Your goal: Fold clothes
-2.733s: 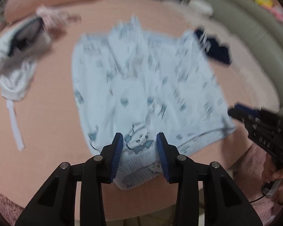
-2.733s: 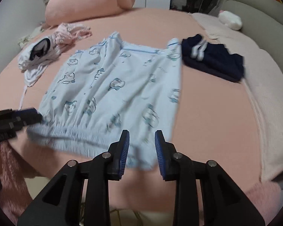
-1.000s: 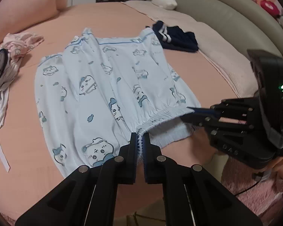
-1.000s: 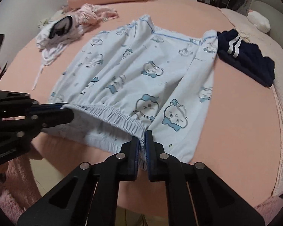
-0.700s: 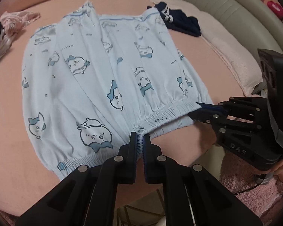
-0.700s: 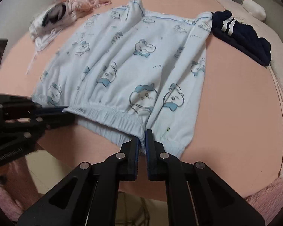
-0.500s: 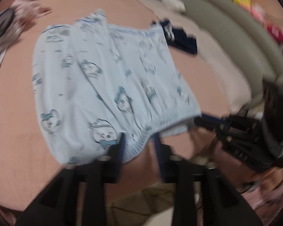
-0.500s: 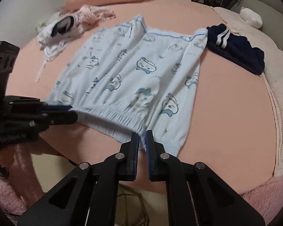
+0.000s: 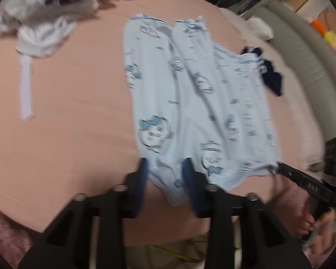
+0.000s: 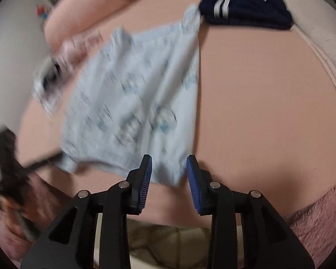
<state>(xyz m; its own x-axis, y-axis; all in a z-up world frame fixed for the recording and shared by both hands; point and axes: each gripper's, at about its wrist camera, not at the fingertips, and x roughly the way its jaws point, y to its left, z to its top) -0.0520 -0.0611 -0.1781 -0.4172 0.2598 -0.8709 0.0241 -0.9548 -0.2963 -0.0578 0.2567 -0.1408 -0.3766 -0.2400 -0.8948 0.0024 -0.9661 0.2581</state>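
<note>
The pale blue cotton shorts with a cartoon-animal print [image 9: 197, 103] lie spread flat on the round bed with a salmon-pink sheet [image 9: 74, 103], their gathered elastic waistband at the near edge and the leg hems toward the far side. Both views are blurred.

In the left wrist view the left gripper [image 9: 165, 177] sits right at the waistband — its two blue-padded fingers [image 9: 143, 174] stand well apart, with the waistband's left end showing between them and hanging a little over the bed's edge. Nothing is clamped; whether the pads touch the cloth cannot be told through the blur. The right gripper [image 9: 282, 168] shows at the far right of this view, held by a hand [image 9: 311, 222], its tip at the waistband's other corner.

In the right wrist view the right gripper [image 10: 169, 170] is spread wide too, the right corner of the shorts [image 10: 132, 103] lying just ahead of and between its fingers, not pinched.

Beyond the shorts' far right corner lies a folded navy garment with white stripes [image 10: 246, 14], touching or nearly touching the hem. A heap of white, grey and pink clothes [image 9: 49, 15] lies well apart to the far left — a white strap trails from it. A pink bolster pillow [image 10: 89, 6] rests at the back.
</note>
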